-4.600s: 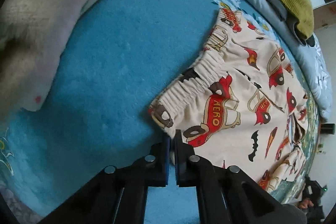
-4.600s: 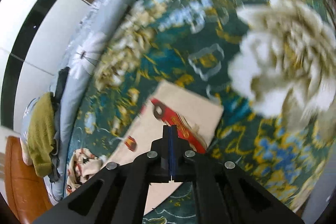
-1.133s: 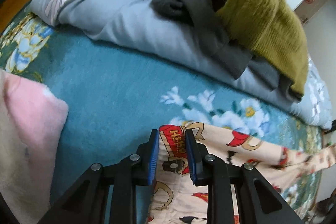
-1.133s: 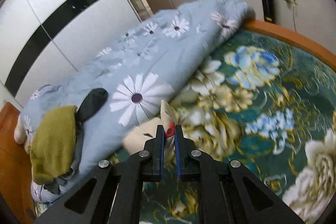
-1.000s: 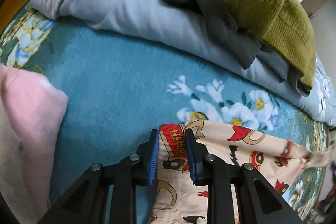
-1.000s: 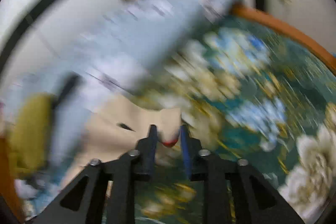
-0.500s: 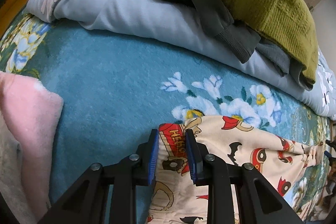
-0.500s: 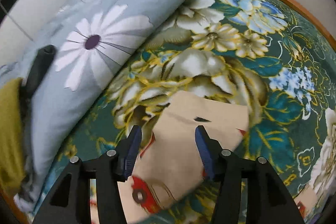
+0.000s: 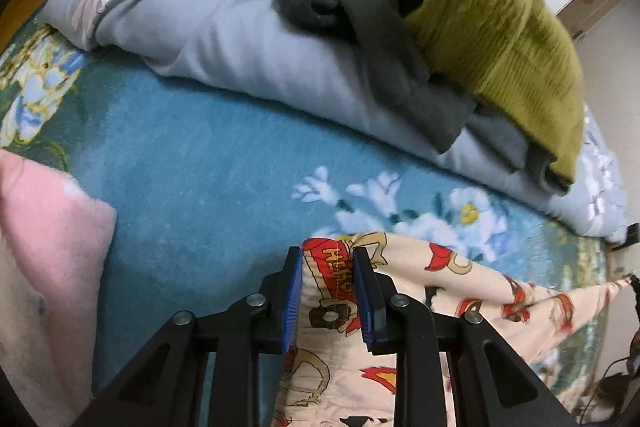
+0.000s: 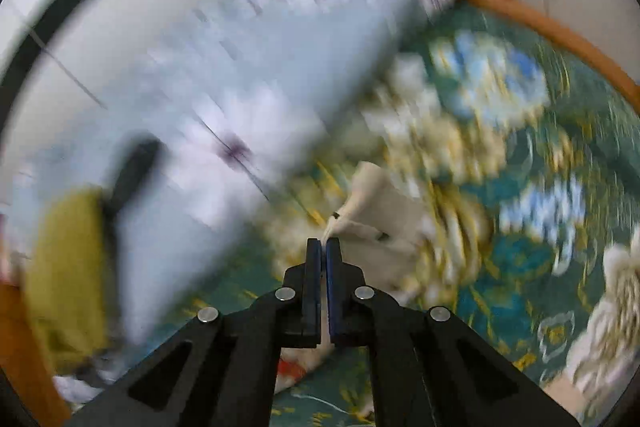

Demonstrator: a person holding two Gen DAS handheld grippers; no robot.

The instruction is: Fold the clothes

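Fingers of right gripper point(image 10: 323, 247), spread 0.5 s ago, now pinch a corner of the printed shorts point(image 9: 400, 311). Left gripper point(image 9: 327, 259) still clamps their waistband on the blue blanket point(image 9: 192, 179); print reads "HERO".

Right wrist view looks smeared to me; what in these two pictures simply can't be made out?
- Right wrist view: motion blur hides whether the right tongs pinch the printed shorts.
- Left wrist view: the shorts' lower part is cut off by the frame edge and the left tongs.
- Left wrist view: the gray garment lies partly under the olive sweater.
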